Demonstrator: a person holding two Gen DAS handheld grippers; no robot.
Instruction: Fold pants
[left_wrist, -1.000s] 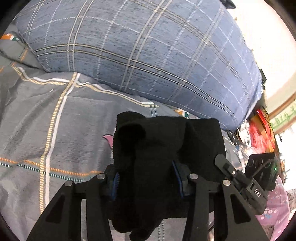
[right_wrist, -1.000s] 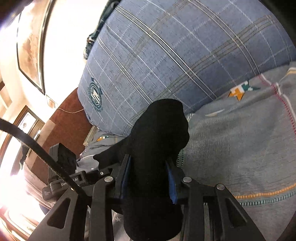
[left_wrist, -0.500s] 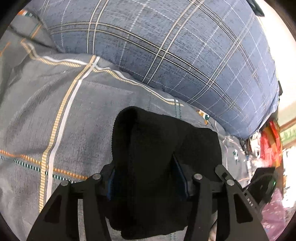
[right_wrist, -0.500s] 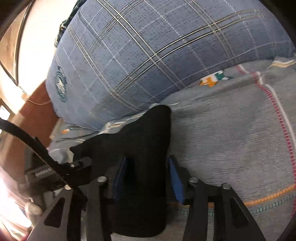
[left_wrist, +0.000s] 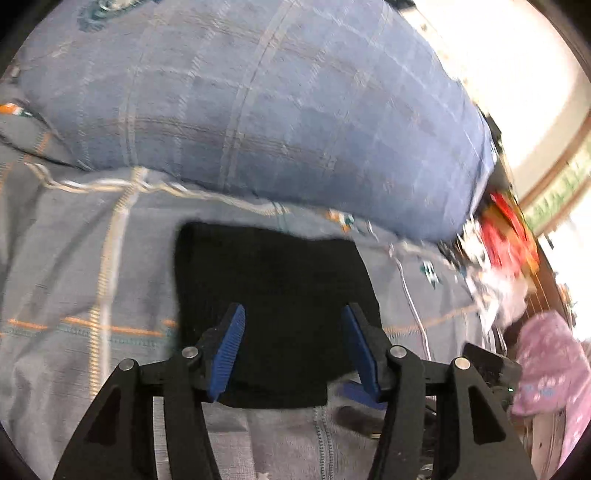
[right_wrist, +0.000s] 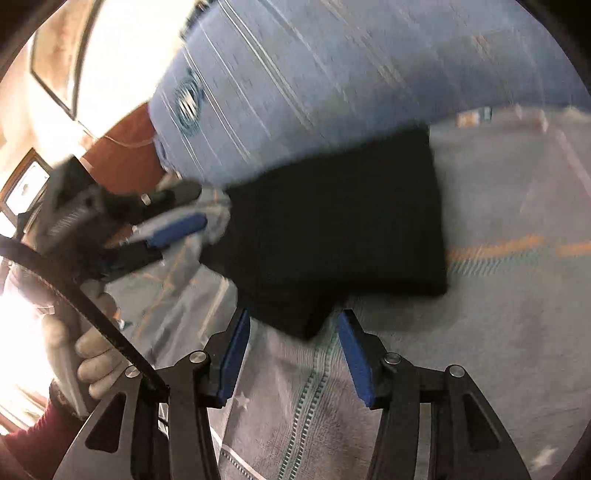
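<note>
The black pants (left_wrist: 273, 266) lie folded into a flat rectangle on the grey checked bedsheet (left_wrist: 74, 277), just in front of a big blue plaid pillow (left_wrist: 258, 103). My left gripper (left_wrist: 293, 310) hovers open over the near half of the pants, its blue pads clear of the cloth. In the right wrist view the pants (right_wrist: 332, 221) rest flat, and my right gripper (right_wrist: 293, 315) stands open just short of their near corner, holding nothing. The left gripper (right_wrist: 173, 229) shows at the left of that view, beside the pants' edge.
The pillow (right_wrist: 332, 66) blocks the far side. A person's gloved hand (right_wrist: 96, 354) with a dark red sleeve grips the left handle. A pink cloth (left_wrist: 546, 362), red packets (left_wrist: 506, 229) and a thin white cable (left_wrist: 410, 295) lie at the right.
Both grippers were shut on bunched black cloth; now both have let go and pulled back. The pants have dropped flat onto the sheet.
</note>
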